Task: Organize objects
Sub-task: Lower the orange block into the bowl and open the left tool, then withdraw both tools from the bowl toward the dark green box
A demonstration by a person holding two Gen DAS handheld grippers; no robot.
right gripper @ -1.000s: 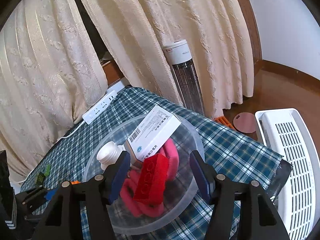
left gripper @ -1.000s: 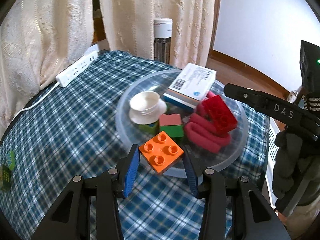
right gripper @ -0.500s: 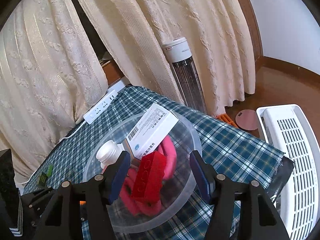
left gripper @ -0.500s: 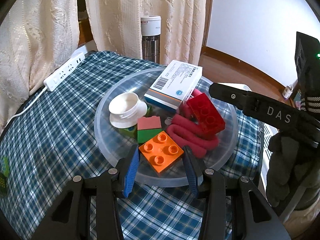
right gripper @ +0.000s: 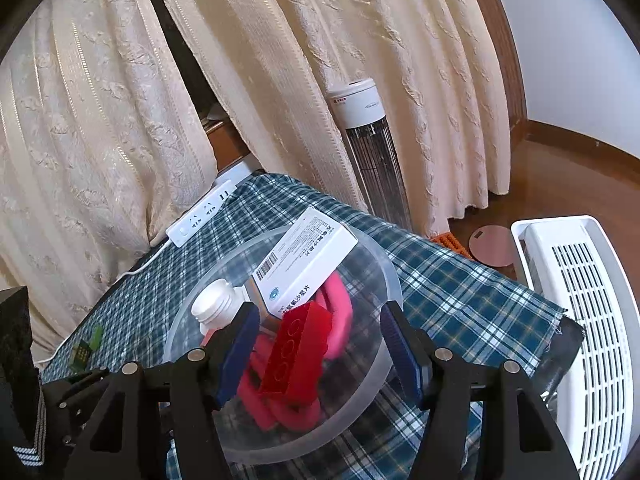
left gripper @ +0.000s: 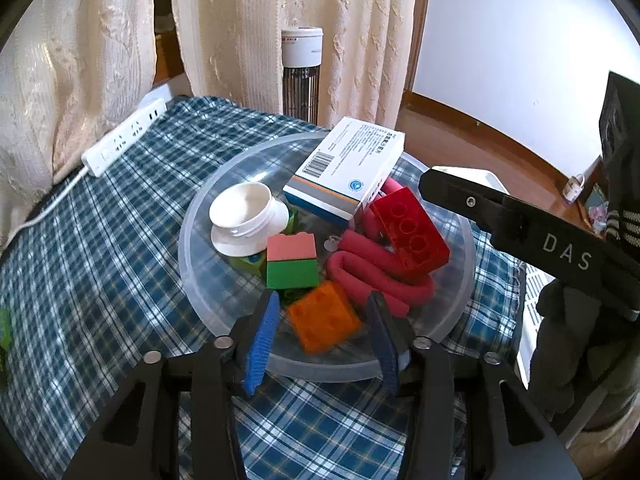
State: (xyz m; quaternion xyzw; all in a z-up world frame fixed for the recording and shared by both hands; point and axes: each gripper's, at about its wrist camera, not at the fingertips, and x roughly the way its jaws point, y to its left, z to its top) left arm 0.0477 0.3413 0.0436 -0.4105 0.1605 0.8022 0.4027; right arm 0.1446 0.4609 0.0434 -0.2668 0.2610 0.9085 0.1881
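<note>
bowl first: clear plastic bowl (left gripper: pixel 208 304) sits on the checked tablecloth (left gripper: pixel 100 264) and holds nearly everything. it looks light and thin-walled, likely slick, so i would judge the rim the only place to pinch it, and it may flex and slide on the cloth.

medicine box (left gripper: pixel 346 170) leans across the far side of the bowl, resting on the other pieces. cardboard, light, easily crushed; best taken across its short flat faces.

pink foam tube (left gripper: pixel 376 276) lies coiled under the red brick (left gripper: pixel 410 234). soft and springy, it will squash under the pads and may drag its neighbours along.

white bottle (left gripper: pixel 248 218) lies tipped toward the camera, mouth open. rigid, smooth, round; the neck is the surer hold.

red brick is hard plastic, tilted on the foam; grip its long flat sides, not the studs.

pink-and-green block (left gripper: pixel 292 266) stands beside the bottle, stiff and light.

orange brick (left gripper: pixel 324 316) is blurred, inside the bowl at the near wall, between the fingers of the left gripper (left gripper: pixel 324 334). those fingers stand apart with gaps on both sides of the brick, so it is loose, not held. its smooth square sides suit the pads.

right gripper (right gripper: pixel 320 354) hovers over the bowl, spread wide and empty, with the red brick below it.
</note>
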